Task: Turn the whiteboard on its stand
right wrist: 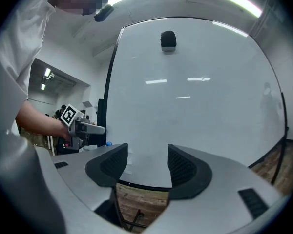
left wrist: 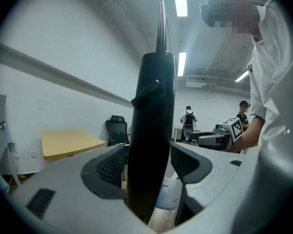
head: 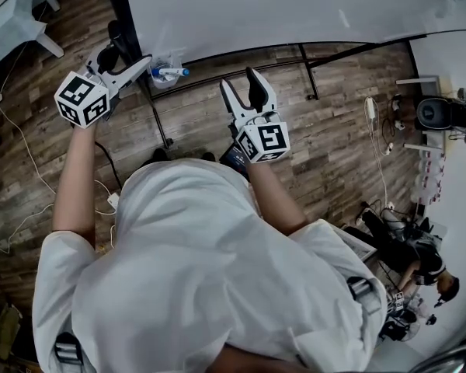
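- At the left edge of the whiteboard [head: 295, 10] [right wrist: 195, 96]: left gripper [head: 128, 59] [left wrist: 149, 165] straddles the dark upright [head: 123, 6] [left wrist: 154, 130]. Jaws released and spread wide, upright between the pads, no squeeze visible.
- Just right of it, by the board's lower left corner: blue-capped marker [head: 171, 72].
- Near the middle of the board's lower edge: right gripper [head: 250, 84] [right wrist: 147, 165] points level at the white face. Jaws released, nothing between them.
- Whiteboard stands on its stand over the wood floor [head: 334, 130].

Wood floor [head: 334, 146], black chair [left wrist: 116, 129], yellow tabletop [left wrist: 68, 141]
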{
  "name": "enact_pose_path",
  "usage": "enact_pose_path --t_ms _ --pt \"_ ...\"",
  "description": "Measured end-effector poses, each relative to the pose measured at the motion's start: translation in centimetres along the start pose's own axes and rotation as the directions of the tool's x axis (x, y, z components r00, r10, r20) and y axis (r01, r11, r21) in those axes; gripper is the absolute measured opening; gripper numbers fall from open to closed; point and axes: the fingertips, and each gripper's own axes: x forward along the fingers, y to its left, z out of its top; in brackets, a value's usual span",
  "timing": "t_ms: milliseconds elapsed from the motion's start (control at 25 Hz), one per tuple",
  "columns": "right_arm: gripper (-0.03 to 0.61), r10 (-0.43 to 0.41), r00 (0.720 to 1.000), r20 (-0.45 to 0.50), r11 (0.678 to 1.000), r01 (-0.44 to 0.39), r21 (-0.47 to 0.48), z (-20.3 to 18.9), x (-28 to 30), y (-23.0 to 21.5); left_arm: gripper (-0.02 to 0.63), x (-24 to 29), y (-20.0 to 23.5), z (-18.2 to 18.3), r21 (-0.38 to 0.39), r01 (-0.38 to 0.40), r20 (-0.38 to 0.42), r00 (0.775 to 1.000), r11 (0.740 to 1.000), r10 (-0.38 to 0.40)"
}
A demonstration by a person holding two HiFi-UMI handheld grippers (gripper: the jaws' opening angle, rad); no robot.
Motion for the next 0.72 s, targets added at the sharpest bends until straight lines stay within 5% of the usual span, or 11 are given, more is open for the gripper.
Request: enact_pose_path --t_ms 720 --pt "0.241 -0.096 0.995 -0.015 0.995 0.096 0.015 -1.1 -1.1 0.1 0.212 1.4 0.6 -0.5 -0.012 0.071 -0.031 0.997 0.997 -0.071"
